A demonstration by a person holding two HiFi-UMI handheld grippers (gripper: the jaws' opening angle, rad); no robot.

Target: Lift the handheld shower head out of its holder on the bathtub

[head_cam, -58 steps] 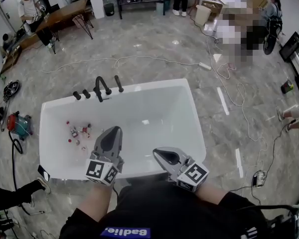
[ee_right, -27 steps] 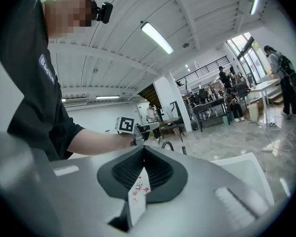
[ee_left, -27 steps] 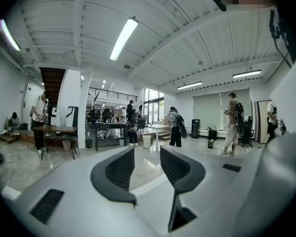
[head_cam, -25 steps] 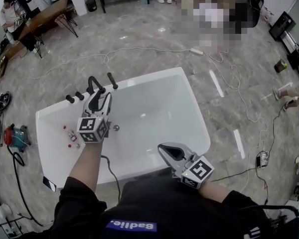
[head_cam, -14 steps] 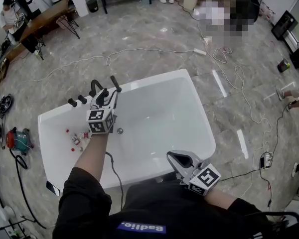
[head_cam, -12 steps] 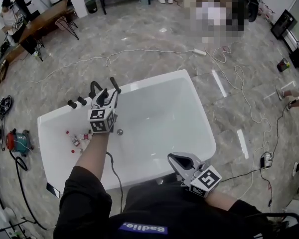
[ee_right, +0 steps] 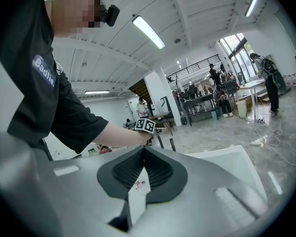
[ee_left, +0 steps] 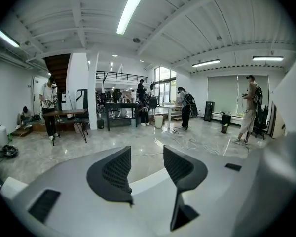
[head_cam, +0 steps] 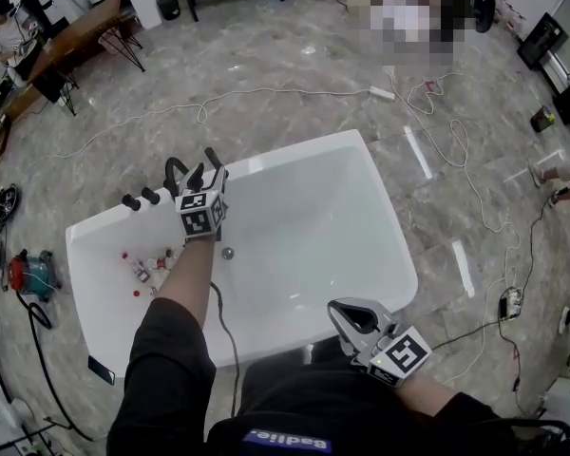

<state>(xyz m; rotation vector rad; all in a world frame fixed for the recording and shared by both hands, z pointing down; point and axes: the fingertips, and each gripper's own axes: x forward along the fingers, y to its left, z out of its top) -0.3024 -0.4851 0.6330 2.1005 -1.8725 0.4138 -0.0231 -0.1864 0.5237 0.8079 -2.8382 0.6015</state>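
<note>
The white bathtub point(head_cam: 380, 255) carries black fittings on its far left rim: two knobs point(head_cam: 139, 198), a curved spout point(head_cam: 175, 170) and the upright black handheld shower head point(head_cam: 212, 158). My left gripper point(head_cam: 204, 174) reaches over the tub to that rim, just in front of the shower head. Its jaws are opening, and in the left gripper view only white tub rim point(ee_left: 148, 177) shows between the left gripper point(ee_left: 147, 158) pads. My right gripper point(head_cam: 348, 310) hangs at the near rim, shut and empty. The right gripper point(ee_right: 143, 166) view shows the shower head point(ee_right: 172, 144) far off.
Small bottles and toys point(head_cam: 144, 268) lie in the tub's left end, near the drain point(head_cam: 228, 253). Cables point(head_cam: 266, 95) run across the marble floor behind and right of the tub. A red machine point(head_cam: 24, 274) stands left of it. People and tables point(ee_left: 69, 113) are farther back.
My left gripper has moved away from me and lower, from over the tub to the fittings on the far rim. The right gripper has sunk a little by the near rim.
</note>
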